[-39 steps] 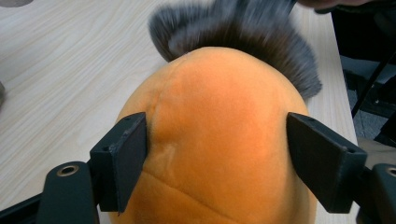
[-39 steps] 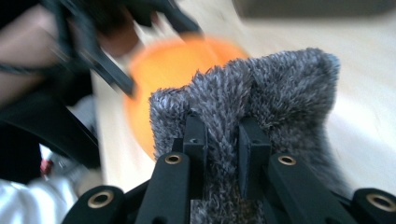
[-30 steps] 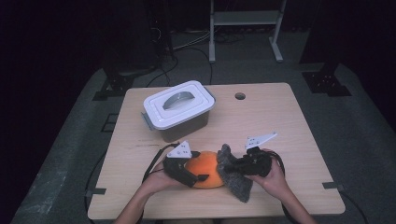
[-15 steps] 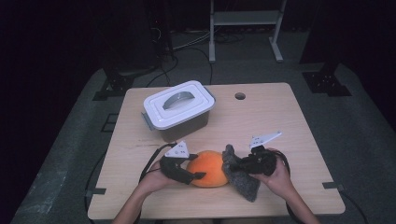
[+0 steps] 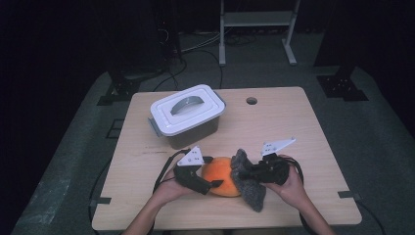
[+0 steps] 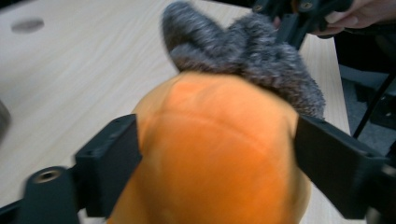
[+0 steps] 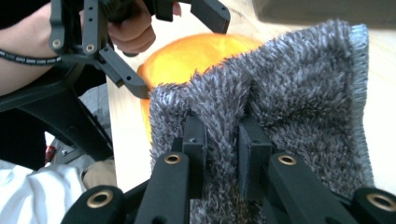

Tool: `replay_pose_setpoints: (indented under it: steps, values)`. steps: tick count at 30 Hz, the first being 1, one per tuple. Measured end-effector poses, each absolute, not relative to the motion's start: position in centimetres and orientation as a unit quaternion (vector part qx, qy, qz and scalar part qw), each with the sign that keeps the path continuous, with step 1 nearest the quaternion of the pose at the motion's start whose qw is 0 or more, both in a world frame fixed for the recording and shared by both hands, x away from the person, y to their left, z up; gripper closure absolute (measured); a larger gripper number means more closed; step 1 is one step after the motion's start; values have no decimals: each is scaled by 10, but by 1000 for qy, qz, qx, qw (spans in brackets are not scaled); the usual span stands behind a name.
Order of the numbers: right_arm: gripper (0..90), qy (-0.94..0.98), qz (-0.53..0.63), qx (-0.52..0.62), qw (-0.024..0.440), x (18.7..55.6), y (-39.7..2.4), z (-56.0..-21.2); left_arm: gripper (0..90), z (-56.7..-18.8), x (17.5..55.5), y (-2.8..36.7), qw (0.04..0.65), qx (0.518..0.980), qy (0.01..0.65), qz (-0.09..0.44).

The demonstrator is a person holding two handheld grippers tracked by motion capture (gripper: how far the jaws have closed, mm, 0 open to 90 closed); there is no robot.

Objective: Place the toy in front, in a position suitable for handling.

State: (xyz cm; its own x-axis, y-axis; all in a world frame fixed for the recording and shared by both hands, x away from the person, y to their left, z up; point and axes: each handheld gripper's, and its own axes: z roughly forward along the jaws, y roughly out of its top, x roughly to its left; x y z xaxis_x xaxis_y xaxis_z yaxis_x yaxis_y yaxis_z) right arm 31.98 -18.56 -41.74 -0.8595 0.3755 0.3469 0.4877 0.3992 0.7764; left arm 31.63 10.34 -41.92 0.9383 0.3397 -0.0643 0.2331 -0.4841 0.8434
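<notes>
An orange round ball (image 5: 222, 175) rests on the table near its front edge. My left gripper (image 5: 214, 172) reaches in from the left, and its jaws have just been opening. They stand wide with the ball (image 6: 215, 154) between them, pads against its two sides. My right gripper (image 5: 244, 171) is shut on a fold of a grey shaggy cloth (image 5: 250, 190). In the right gripper view the cloth (image 7: 303, 93) drapes against the right side of the ball (image 7: 196, 53). In the left gripper view the cloth (image 6: 261, 60) shows behind the ball.
A grey box with a white handled lid (image 5: 186, 115) stands behind the ball at the table's left middle. The wooden table (image 5: 303, 127) has a small round hole (image 5: 251, 101) near its far edge. Both forearms come in over the front edge.
</notes>
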Motion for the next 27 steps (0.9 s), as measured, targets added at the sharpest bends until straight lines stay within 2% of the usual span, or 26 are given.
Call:
replay_pose_setpoints:
  steps: [4, 9, 12, 15, 17, 21, 27]
  values:
    - [755, -837, -478, -261, 47, 318, -189, -412, 225, -420, 314, 101, 477, 862, 157, 69]
    - [753, -834, -498, -237, 34, 313, -179, -396, 232, -418, 308, 89, 488, 859, 133, 81]
    - [754, -843, -486, -228, 28, 311, -173, -397, 206, -416, 308, 90, 483, 862, 129, 81]
    - [756, -851, -470, -233, 24, 313, -177, -402, 109, -413, 311, 94, 479, 861, 145, 87]
    - [756, -848, -473, -238, 29, 313, -180, -404, 106, -413, 312, 97, 475, 864, 144, 80]
    - [757, -851, -465, -243, 30, 314, -184, -403, 237, -413, 311, 100, 471, 869, 136, 73]
    - [756, -840, -496, -220, 20, 307, -178, -381, 252, -412, 305, 87, 490, 861, 117, 76]
